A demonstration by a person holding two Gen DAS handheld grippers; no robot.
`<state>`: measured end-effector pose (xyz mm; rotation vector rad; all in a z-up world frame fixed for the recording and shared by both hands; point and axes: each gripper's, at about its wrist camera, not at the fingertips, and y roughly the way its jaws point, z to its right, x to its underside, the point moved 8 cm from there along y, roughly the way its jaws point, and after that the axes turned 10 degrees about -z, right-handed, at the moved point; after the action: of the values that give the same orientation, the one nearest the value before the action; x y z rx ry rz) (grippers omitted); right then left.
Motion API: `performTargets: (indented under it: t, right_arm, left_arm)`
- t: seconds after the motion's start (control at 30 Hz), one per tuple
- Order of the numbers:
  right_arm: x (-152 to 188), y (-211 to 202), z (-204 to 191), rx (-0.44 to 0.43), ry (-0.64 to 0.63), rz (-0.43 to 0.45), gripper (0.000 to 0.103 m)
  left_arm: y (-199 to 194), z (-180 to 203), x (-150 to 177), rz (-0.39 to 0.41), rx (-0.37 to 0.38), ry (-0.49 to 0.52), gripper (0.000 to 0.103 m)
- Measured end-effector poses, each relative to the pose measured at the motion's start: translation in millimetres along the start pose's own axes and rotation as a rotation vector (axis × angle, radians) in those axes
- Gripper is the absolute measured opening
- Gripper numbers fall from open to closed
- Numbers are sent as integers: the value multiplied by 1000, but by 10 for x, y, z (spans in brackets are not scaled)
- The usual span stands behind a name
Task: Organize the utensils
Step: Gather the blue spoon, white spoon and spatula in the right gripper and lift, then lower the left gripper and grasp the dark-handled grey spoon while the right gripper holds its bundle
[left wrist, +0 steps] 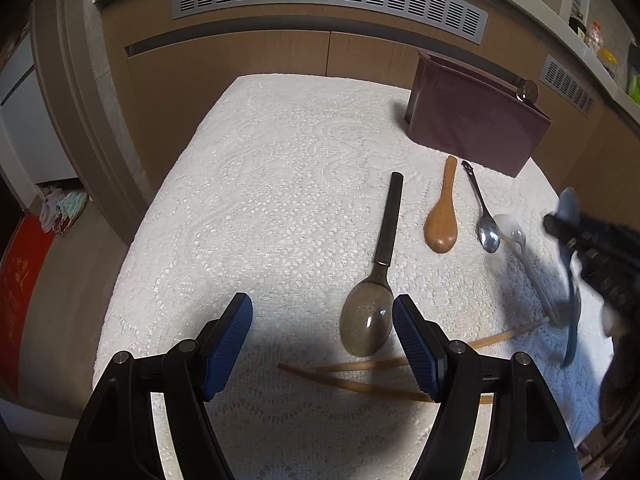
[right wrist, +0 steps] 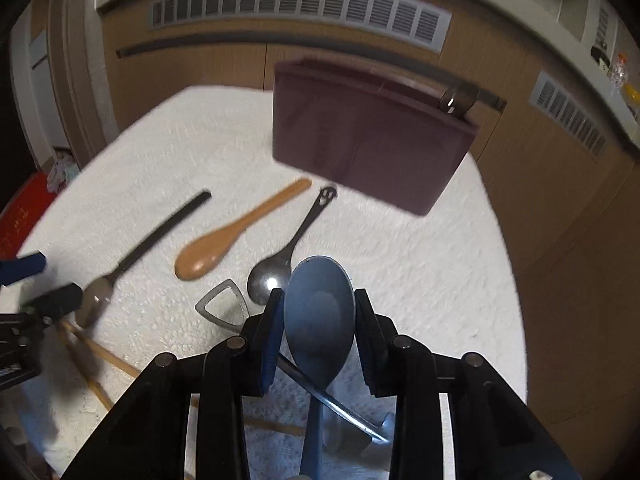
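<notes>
Gripping a blue-grey plastic spoon (right wrist: 319,320) by its bowl, handle trailing back beneath the camera, the right gripper (right wrist: 319,300) hovers over the white lace-covered table (right wrist: 420,280), and the dark maroon rectangular utensil holder (right wrist: 368,136) stands straight ahead of it, beyond the spoon's tip. One metal utensil end (right wrist: 458,100) pokes above the holder's far-right rim. The left gripper (left wrist: 322,316) hangs unclenched and empty, farther from the holder, a large black-handled metal spoon (left wrist: 370,320) lying just inside its right finger.
</notes>
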<state>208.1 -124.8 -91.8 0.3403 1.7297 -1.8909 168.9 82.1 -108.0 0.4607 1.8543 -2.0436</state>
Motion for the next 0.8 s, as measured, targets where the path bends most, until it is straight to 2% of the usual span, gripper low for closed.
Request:
performTargets:
  t: [0.17, 0.33, 0.4, 0.5, 0.57, 0.67, 0.73, 0.8]
  right_arm:
    - [-187, -475, 277, -18, 46, 136, 30]
    - [-321, -909, 456, -10, 70, 246, 29]
    - [-357, -972, 481, -8, 71, 258, 29]
    - [-353, -981, 494, -21, 73, 254, 29]
    - [-324, -957, 490, -28, 73, 249, 29]
    - [-248, -929, 482, -44, 76, 237, 29]
    - [-208, -892, 472, -47, 72, 228, 29]
    - [-179, -856, 458, -52, 73, 220, 30]
  left_arm:
    - [-14, 37, 21, 12, 12, 12, 73]
    - [-156, 124, 81, 109, 58, 73, 73]
    - [-175, 172, 134, 127, 51, 113, 72]
    - [-84, 226, 193, 96, 38, 141, 69]
    - [16, 242, 197, 63, 22, 138, 58]
    - [174, 243, 163, 8, -8, 116, 54]
    - [208, 294, 115, 3, -27, 126, 54]
    - [239, 345, 91, 6, -32, 139, 48]
